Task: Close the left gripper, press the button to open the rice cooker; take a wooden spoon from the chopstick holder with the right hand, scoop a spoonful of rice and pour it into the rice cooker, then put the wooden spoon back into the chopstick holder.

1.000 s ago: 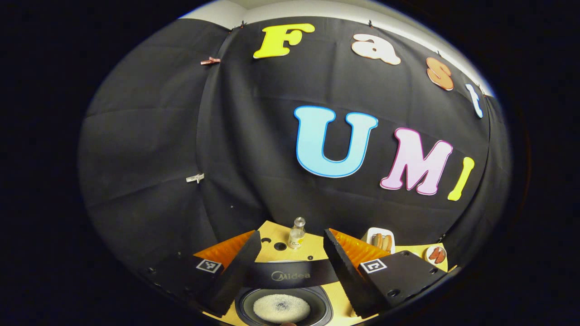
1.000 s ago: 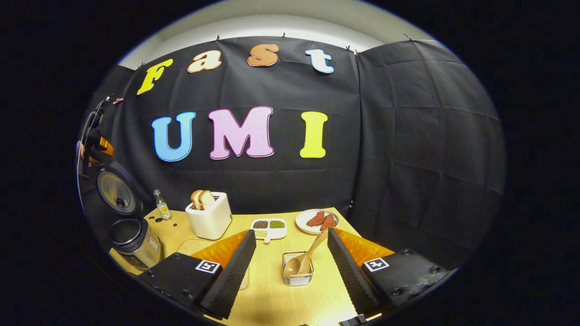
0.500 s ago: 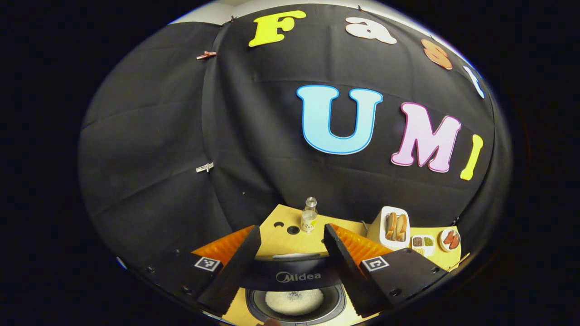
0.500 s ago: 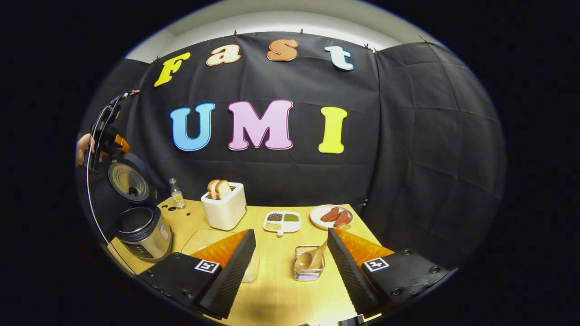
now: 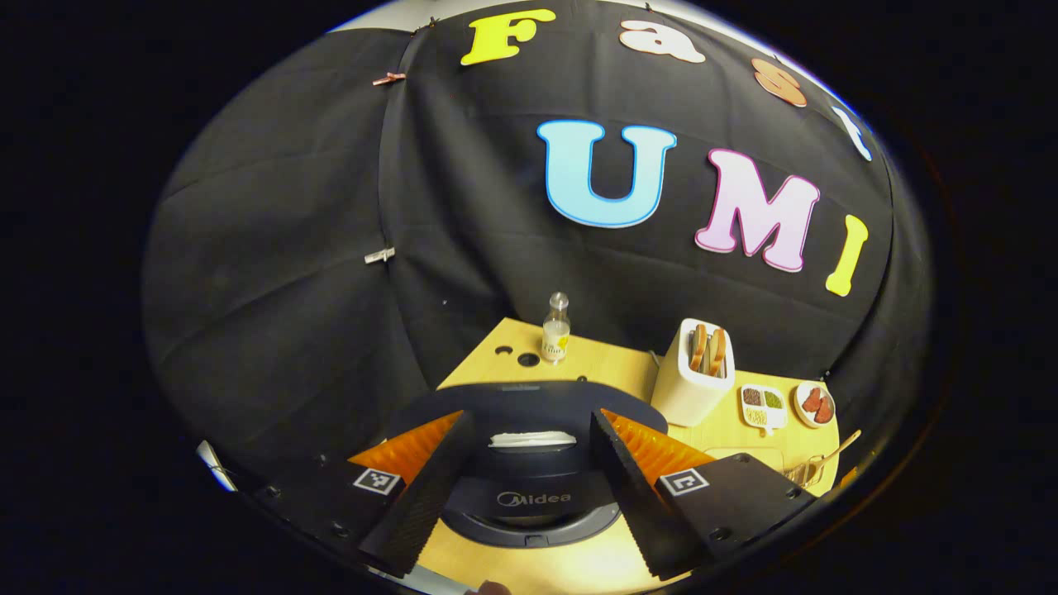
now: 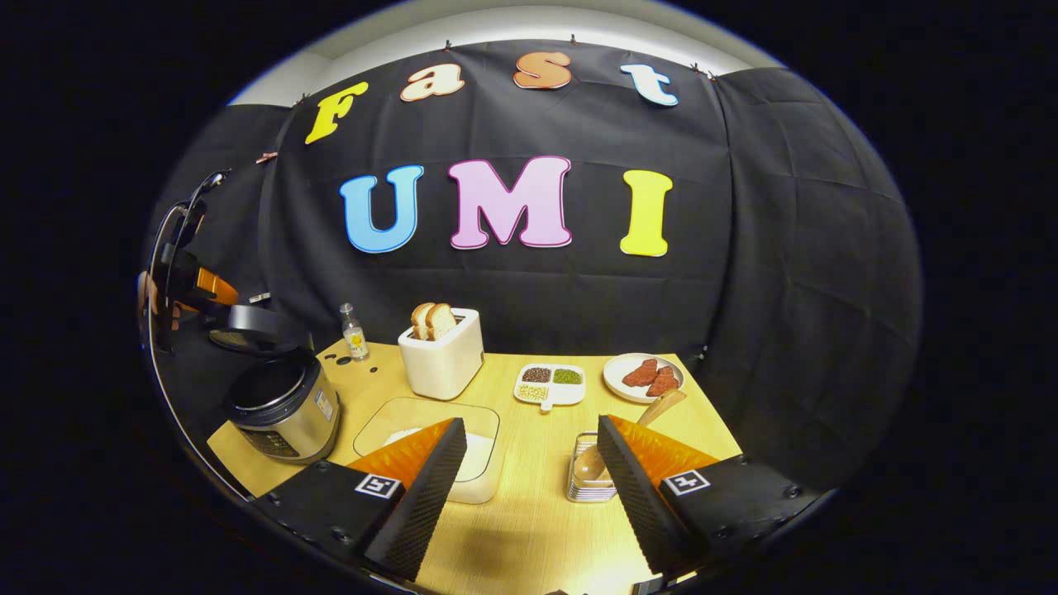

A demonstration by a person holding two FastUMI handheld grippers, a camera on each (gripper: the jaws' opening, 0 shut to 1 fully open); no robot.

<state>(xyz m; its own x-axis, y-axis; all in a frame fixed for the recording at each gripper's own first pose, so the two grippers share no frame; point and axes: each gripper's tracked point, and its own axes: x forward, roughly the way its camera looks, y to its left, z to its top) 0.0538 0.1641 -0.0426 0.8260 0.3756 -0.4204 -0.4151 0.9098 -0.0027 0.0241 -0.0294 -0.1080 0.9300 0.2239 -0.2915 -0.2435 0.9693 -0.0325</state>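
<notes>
The dark rice cooker lid [image 5: 529, 475] lies tilted low under my left gripper [image 5: 531, 417], which is open with a finger on each side of the lid's top. In the right gripper view the steel rice cooker [image 6: 285, 405] stands at the table's left edge, its lid [image 6: 256, 330] hanging half down, with the left gripper [image 6: 186, 285] and a hand behind it. My right gripper [image 6: 531, 421] is open above the table's front. The wooden spoon [image 6: 653, 409] leans in the wire chopstick holder [image 6: 588, 487] beside its right finger. A clear rice box [image 6: 430, 430] sits behind its left finger.
A white toaster [image 6: 442, 359] with bread stands at the back of the wooden table [image 6: 529, 529]. Beside it are a small bottle [image 6: 354, 332], a divided dish of beans [image 6: 550, 384] and a plate of red pieces [image 6: 645, 376].
The cooker lid has swung from upright down to half shut, hiding the rice in the pot, and my left gripper came down with it. My right gripper drew back, empty.
</notes>
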